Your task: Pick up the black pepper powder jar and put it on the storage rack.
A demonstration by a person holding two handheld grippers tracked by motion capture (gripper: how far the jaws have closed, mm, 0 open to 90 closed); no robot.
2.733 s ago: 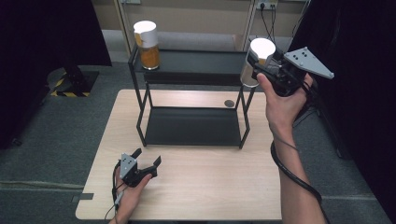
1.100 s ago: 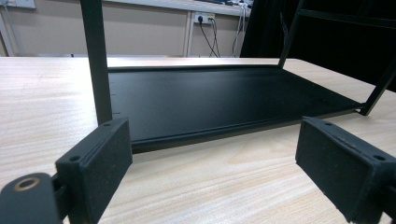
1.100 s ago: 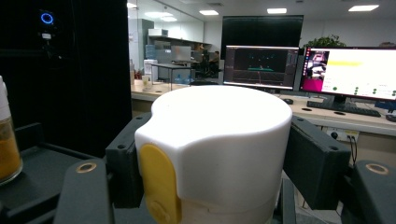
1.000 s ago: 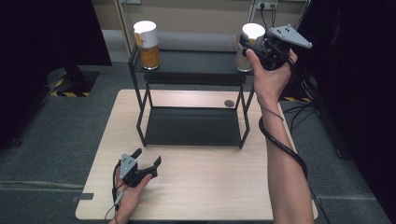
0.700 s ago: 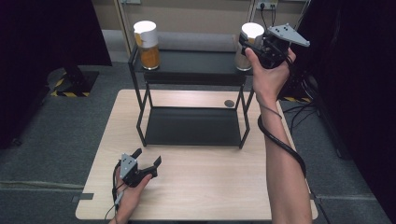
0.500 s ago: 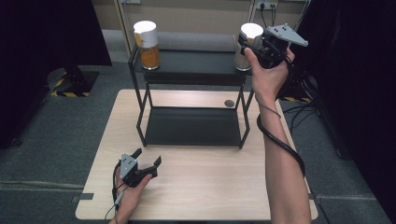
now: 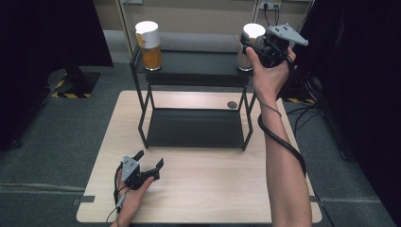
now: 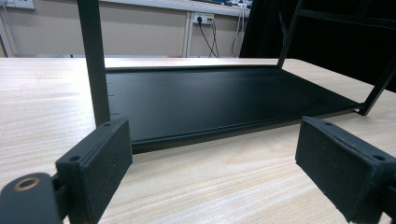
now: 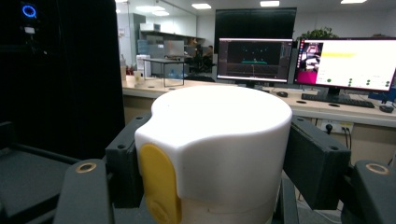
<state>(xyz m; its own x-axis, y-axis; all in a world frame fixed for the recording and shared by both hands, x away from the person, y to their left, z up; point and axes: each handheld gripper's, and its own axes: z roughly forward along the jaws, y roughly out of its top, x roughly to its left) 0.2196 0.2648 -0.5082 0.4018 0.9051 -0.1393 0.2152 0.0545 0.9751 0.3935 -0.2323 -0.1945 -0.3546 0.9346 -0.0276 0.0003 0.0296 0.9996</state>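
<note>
A jar with a white lid and a yellow flap (image 9: 219,121) sits between the jaws of my right gripper (image 9: 215,154), which is shut on it just below the lid. From above, that jar (image 7: 245,59) is at the right end of the black rack's top shelf (image 7: 198,71), with the right gripper (image 7: 255,42) beside its lid. I cannot tell whether its base touches the shelf. A second white-lidded jar with orange contents (image 7: 149,47) stands at the shelf's left end. My left gripper (image 7: 150,159) rests open on the table near the front left, holding nothing (image 8: 215,163).
The rack's lower shelf (image 7: 194,127) is a bare black tray on the wooden table (image 7: 213,189). A small dark round disc (image 7: 231,104) lies on the table behind the rack's right legs. A desk with monitors (image 9: 345,63) stands behind the rack.
My right gripper has carried the jar up and back to the right end of the top shelf, and has barely moved in the last second. The left gripper has stayed still.
</note>
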